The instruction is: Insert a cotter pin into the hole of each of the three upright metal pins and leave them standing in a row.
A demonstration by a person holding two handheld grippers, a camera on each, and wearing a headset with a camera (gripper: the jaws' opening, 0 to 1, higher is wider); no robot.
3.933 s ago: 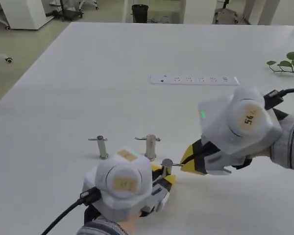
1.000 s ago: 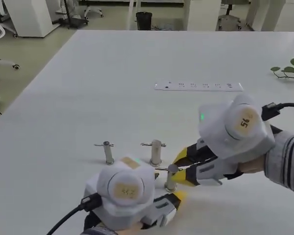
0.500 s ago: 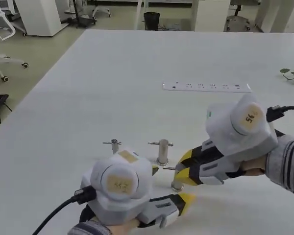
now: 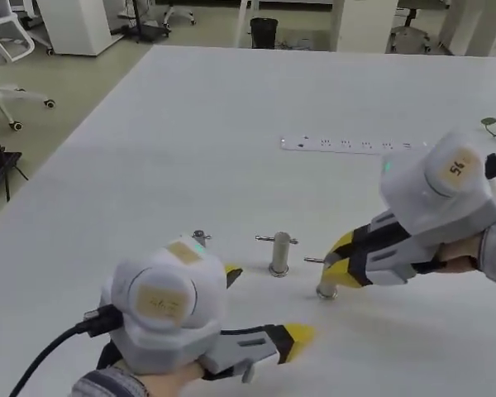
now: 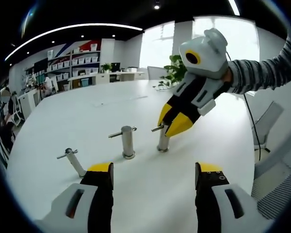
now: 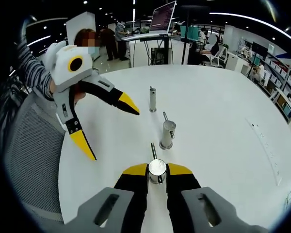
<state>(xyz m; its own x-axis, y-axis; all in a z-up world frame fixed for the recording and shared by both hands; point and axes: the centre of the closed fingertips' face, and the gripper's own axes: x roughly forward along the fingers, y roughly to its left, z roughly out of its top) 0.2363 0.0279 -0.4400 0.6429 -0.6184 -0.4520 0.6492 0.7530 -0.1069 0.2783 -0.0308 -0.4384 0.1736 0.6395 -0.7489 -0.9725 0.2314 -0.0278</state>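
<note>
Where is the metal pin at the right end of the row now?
In the head view the end pin stands on the table to the right of the middle pin, its top between the closed jaws of the right gripper.

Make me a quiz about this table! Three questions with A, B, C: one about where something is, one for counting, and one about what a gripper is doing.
1. Where does the power strip lie?
A. On the table, beyond the metal pins
B. On the floor
C. Between a gripper's jaws

2. How many metal pins stand on the table?
A. Two
B. Three
C. Five

3. How is the left gripper?
A. Shut on a pin
B. Open, holding nothing
C. Shut on a leaf

Answers:
1 A: the strip lies flat on the white tabletop, past the row.
2 B: three pins stand in the row.
3 B: its jaws are wide apart with nothing between them.
</note>
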